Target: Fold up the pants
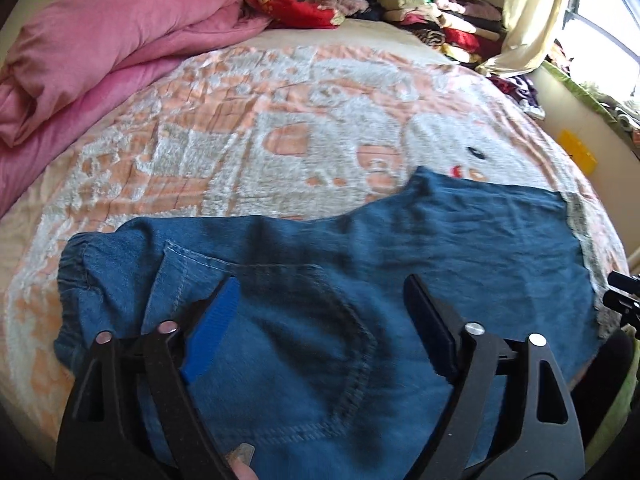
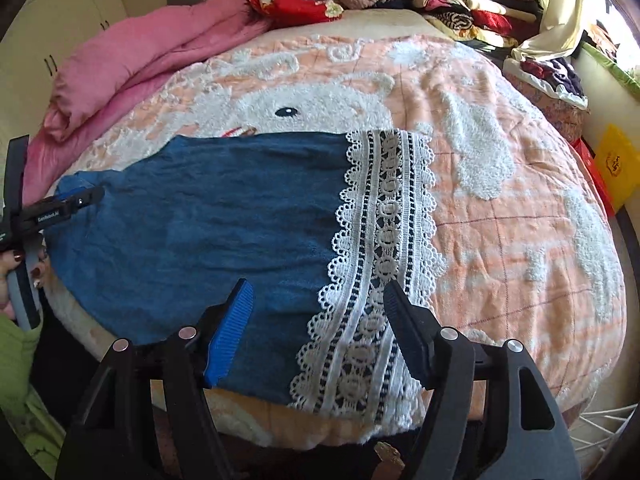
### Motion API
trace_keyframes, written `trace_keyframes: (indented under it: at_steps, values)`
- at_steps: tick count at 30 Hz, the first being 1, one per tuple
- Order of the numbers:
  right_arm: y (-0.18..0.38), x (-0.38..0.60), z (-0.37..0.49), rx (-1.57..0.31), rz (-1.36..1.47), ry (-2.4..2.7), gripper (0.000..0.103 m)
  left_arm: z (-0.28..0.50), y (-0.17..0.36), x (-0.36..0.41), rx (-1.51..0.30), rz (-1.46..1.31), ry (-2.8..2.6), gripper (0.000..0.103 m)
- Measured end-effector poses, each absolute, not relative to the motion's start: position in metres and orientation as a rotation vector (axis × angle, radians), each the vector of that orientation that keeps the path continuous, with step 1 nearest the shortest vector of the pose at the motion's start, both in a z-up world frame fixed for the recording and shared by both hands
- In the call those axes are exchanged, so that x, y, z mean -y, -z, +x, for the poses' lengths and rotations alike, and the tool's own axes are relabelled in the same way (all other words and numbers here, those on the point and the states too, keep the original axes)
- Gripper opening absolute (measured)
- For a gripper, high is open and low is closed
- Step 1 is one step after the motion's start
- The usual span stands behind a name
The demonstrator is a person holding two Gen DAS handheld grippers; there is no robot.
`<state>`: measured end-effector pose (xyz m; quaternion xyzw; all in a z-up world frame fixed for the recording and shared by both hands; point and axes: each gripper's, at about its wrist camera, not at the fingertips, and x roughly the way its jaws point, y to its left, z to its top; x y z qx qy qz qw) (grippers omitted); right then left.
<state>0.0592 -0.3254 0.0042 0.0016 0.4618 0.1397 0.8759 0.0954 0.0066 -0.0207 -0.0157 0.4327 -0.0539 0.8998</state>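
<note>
Blue denim pants (image 1: 320, 264) lie flat across the near edge of the bed, back pocket (image 1: 288, 340) up and waistband at the left. The leg ends carry a wide white lace hem (image 2: 380, 248), seen in the right wrist view with the denim (image 2: 200, 216). My left gripper (image 1: 320, 296) is open just above the pocket area, empty. My right gripper (image 2: 318, 300) is open above the leg ends, one finger over denim, the other over the lace, holding nothing. The left gripper also shows at the left edge of the right wrist view (image 2: 60, 208).
The bed has a peach and white plush blanket (image 2: 500, 200). A pink quilt (image 1: 100, 60) is bunched at the far left. Stacked folded clothes (image 1: 440, 16) fill the far right corner. A curtain and window (image 1: 560, 20) are at the right, with a yellow bag (image 2: 616, 168) beside the bed.
</note>
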Motion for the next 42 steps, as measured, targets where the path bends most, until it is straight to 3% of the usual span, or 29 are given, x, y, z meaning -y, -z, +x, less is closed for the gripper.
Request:
trace_keyframes:
  at_steps: [5,8,17,34,42]
  values:
    - [-0.016,0.326,0.041,-0.933,0.002,-0.292,0.067,0.078,0.011,0.011,-0.875,-0.001,0.159,0.091]
    - [-0.021,0.324,0.033,-0.915,-0.010,-0.285,0.076,0.070,0.005,0.019,-0.867,0.015,0.183,0.093]
    - [-0.016,0.307,0.022,-0.922,-0.028,-0.308,0.076,0.049,0.006,0.035,-0.874,0.038,0.234,0.093]
    - [0.027,0.320,0.034,-1.087,0.016,-0.219,0.075,0.041,0.065,0.054,-1.005,0.143,0.260,0.093]
    - [0.016,0.319,0.026,-1.046,0.026,-0.239,0.076,0.040,0.053,0.051,-0.990,0.112,0.270,0.093]
